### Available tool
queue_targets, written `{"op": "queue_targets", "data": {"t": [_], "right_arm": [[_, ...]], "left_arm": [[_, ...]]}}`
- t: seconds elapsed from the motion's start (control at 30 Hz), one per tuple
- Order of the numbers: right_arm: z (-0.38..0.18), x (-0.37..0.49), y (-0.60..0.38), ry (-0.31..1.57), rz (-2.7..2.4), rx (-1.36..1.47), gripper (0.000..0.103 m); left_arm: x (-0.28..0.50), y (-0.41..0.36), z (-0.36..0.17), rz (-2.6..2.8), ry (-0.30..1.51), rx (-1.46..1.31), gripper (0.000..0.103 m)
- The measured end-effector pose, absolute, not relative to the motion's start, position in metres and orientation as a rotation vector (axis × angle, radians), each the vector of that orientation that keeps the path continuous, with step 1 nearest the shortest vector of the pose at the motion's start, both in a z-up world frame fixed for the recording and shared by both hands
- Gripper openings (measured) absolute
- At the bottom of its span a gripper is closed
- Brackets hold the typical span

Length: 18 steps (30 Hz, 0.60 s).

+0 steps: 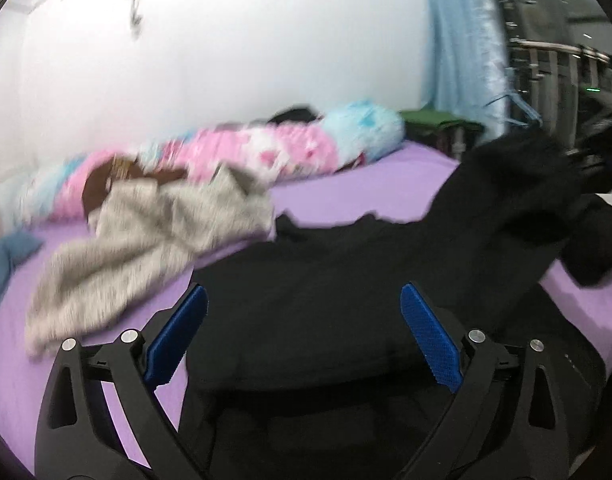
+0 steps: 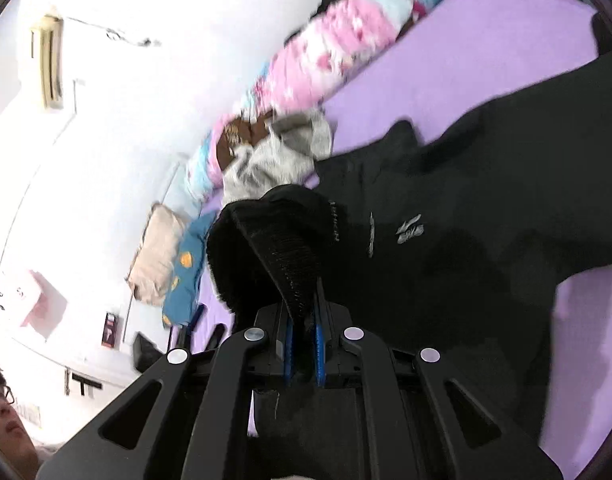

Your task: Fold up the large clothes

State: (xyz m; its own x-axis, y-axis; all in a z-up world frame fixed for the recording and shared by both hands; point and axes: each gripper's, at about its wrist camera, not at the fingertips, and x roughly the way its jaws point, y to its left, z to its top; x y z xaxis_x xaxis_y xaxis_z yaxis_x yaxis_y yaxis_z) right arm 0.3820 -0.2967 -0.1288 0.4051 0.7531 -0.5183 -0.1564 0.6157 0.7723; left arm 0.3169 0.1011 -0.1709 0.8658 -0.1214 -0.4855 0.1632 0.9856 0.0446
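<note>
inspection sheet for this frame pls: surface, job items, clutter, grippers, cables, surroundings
Surface: purple bedsheet, mostly covered.
Job's things: black garment spread on the sheet; its ribbed hem lifted.
Clutter: grey garment crumpled beside it; pink-and-blue blanket along the wall; blue pillow and beige pillow.
Grippers: left gripper jaws open over the black garment, gripping nothing; right gripper jaws shut on the hem.
Cables: nothing seen.
Surroundings: white wall, blue curtain.

Two garments (image 1: 345, 280) (image 1: 146, 240), two hand-held grippers (image 1: 302, 336) (image 2: 304, 344), one bed (image 1: 365, 184)
</note>
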Motion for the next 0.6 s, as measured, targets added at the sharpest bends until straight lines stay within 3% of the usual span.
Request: {"op": "queue_targets", "data": {"t": [0.27, 0.6], "right_arm": [[-0.150, 0.394, -0.318, 1.000, 0.577, 0.741, 0.008], [-0.144, 0.397, -0.306, 0.968, 0.629, 0.757, 0.008]], "left_arm": [[0.360, 0.120, -0.225, -0.125, 0.741, 0.039, 0.094], [0.363, 0.120, -0.261, -0.041, 0.885, 0.375, 0.094]]}}
